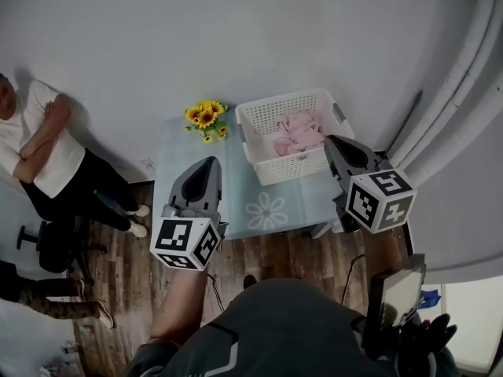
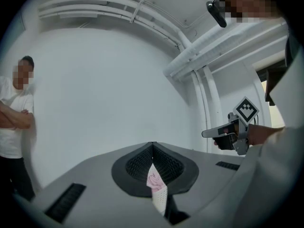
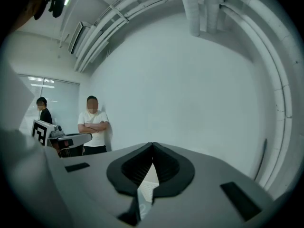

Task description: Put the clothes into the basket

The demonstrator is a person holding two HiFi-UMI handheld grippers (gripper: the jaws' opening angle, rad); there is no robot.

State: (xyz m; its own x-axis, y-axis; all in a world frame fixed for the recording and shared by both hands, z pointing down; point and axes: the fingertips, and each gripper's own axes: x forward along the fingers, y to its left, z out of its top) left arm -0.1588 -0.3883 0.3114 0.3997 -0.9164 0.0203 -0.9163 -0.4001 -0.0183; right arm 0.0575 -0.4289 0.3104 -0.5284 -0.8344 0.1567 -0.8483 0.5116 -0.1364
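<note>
Left claw (image 1: 210, 162): jaws closed tip to tip in its own view, nothing pinched. I see only a narrow slit low down between the ribbed black pads. Right claw (image 1: 329, 140): likewise closed and empty, pads meeting at the tip.

Clothes (image 1: 297, 133): a crumpled pink heap lying inside the basket (image 1: 259, 118), which stands on the far right part of the surface (image 1: 240, 187). Right claw hangs by the basket's near right corner. Left claw sits over the surface's left part, apart from the basket.

Head view alone gives me the layout: a white rectangular plastic basket with lattice walls, a pale blue surface with a printed flower, a bunch of sunflowers (image 1: 206, 118) at its far edge, and a wood-plank floor (image 1: 267, 250).

Left gripper view adds a sliver of pink cloth and white lattice through the slit, plus the right claw seen side-on.

Right gripper view shows only white lattice through its slit. It also shows a bystander (image 3: 92, 127) in a white tee, arms folded, against the wall, a second person (image 3: 42, 112) further left, and fat white pipes (image 3: 209, 13) overhead
</note>
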